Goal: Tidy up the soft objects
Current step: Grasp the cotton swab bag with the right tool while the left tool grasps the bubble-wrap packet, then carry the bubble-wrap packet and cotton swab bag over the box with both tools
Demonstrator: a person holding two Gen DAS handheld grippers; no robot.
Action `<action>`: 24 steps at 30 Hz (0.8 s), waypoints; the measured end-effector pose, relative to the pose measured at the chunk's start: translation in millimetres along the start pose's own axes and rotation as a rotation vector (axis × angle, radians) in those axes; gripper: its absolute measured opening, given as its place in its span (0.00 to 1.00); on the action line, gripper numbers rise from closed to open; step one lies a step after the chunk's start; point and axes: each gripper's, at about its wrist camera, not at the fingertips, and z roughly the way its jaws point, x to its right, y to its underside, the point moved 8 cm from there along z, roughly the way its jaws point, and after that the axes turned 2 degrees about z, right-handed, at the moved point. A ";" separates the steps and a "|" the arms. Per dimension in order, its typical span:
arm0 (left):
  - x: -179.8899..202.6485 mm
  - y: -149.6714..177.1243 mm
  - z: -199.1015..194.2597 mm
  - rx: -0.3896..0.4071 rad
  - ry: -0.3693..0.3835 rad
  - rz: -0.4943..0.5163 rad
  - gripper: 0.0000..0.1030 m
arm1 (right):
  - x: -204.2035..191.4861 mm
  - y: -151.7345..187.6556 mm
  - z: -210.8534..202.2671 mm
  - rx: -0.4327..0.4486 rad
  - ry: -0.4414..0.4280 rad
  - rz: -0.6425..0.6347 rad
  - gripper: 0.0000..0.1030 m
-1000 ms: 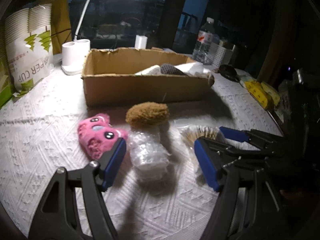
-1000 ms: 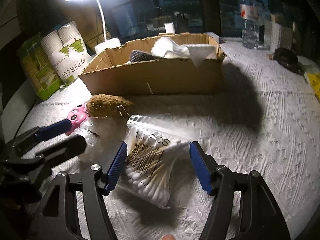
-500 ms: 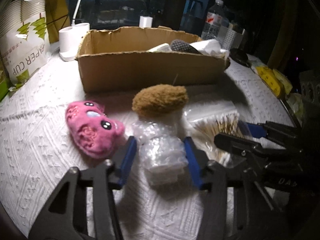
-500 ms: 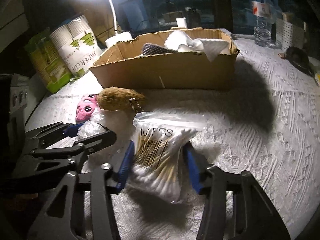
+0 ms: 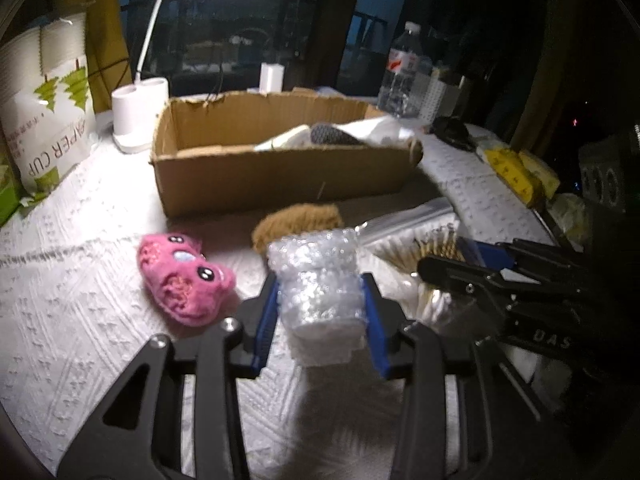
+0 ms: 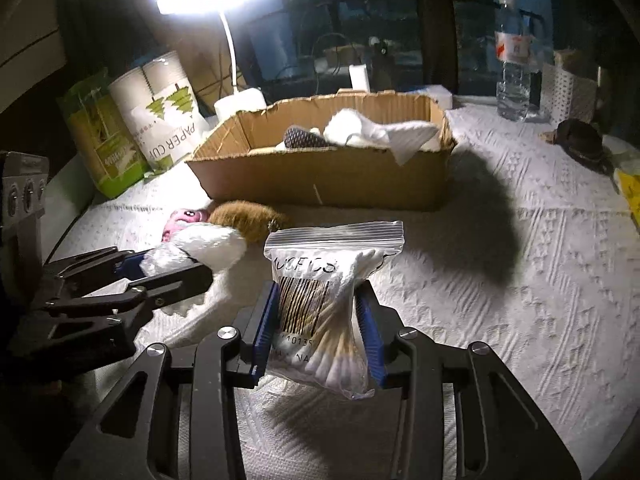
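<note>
My left gripper (image 5: 320,308) has its blue pads pressed on a clear bubble-wrap roll (image 5: 316,280), and its jaws are still closing. The roll sits tilted up off the white cloth. My right gripper (image 6: 320,320) pinches a zip bag of cotton swabs (image 6: 320,304), jaws likewise closing, and the bag stands upright between the pads. A pink plush (image 5: 182,280) lies left of the roll. A brown furry toy (image 5: 296,220) lies just behind it. Beyond them is the cardboard box (image 5: 280,180) holding white cloths and a dark mesh item.
A paper cup pack (image 5: 40,100) and a white lamp base (image 5: 138,112) stand at the back left. A water bottle (image 5: 404,76) stands behind the box. Yellow packets (image 5: 512,168) and a dark object (image 6: 580,144) lie at the right edge.
Both grippers went from wide open around their items to closed on them. The bubble wrap and the swab bag now sit raised between the pads.
</note>
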 end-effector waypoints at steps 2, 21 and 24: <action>0.0 -1.0 -6.6 0.013 0.000 0.000 0.39 | -0.1 -2.4 -3.7 0.009 0.003 -0.003 0.40; -20.6 -33.0 -53.0 0.136 -0.038 -0.015 0.39 | -23.2 -40.2 -33.0 0.094 -0.002 -0.073 0.40; -24.2 -38.2 -55.0 0.146 -0.041 -0.016 0.39 | -26.6 -47.8 -34.7 0.105 -0.003 -0.083 0.40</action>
